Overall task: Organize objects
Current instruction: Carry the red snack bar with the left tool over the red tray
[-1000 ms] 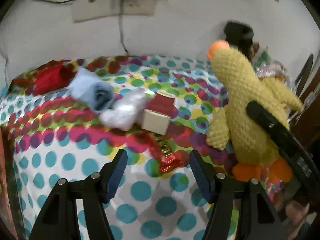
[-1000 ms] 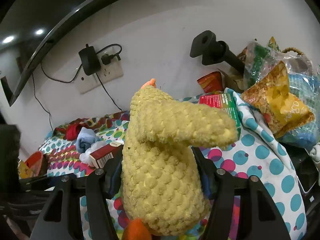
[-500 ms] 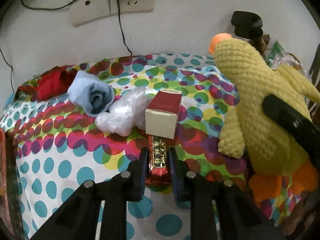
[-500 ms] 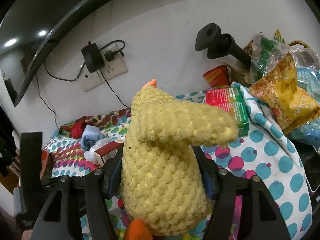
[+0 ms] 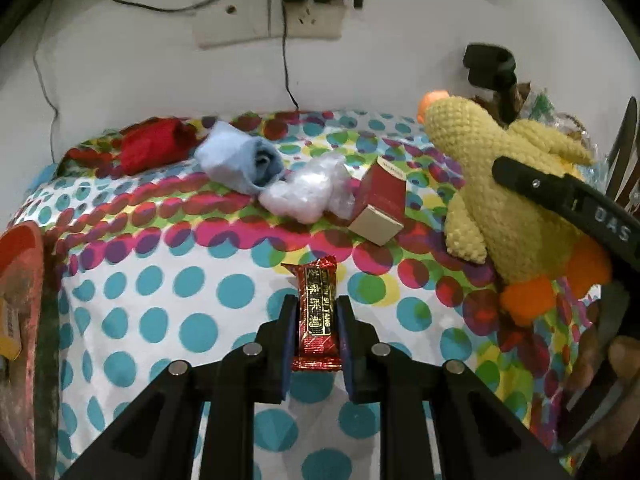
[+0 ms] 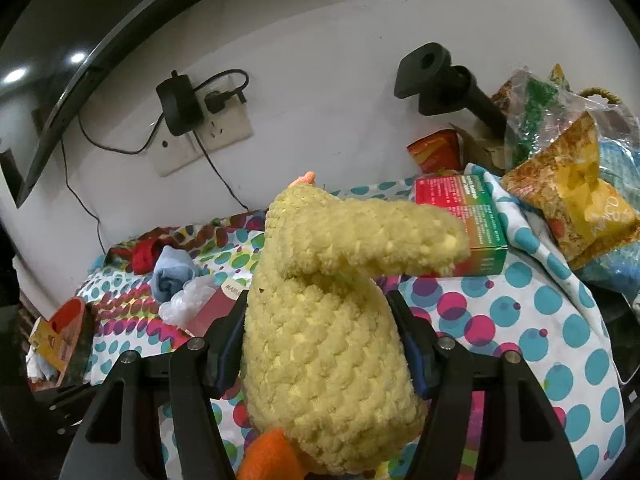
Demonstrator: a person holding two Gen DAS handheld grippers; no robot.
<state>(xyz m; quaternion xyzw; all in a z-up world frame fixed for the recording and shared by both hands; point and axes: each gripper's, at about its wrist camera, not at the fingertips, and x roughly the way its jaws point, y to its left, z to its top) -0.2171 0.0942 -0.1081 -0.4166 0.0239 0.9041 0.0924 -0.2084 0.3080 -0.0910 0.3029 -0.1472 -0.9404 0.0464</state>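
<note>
My left gripper (image 5: 317, 312) is shut on a red candy wrapper (image 5: 317, 312) with gold lettering and holds it above the polka-dot cloth (image 5: 160, 300). My right gripper (image 6: 322, 320) is shut on a yellow crocheted duck toy (image 6: 324, 320) with orange feet; the toy fills the right wrist view and also shows at the right of the left wrist view (image 5: 508, 184). A red and cream box (image 5: 380, 208), a crumpled clear plastic bag (image 5: 308, 192), a rolled blue cloth (image 5: 244, 164) and a red cloth (image 5: 156, 148) lie on the table beyond the wrapper.
A wall with a socket and charger cable (image 5: 288, 8) stands behind the table. A red container (image 5: 20, 280) sits at the left edge. At the right lie a green and red box (image 6: 464, 216), snack bags (image 6: 572, 208) and a black stand (image 6: 444, 80).
My left gripper closed on the red candy wrapper, then lifted it and drew it back from the red box. My right gripper kept its hold on the duck toy.
</note>
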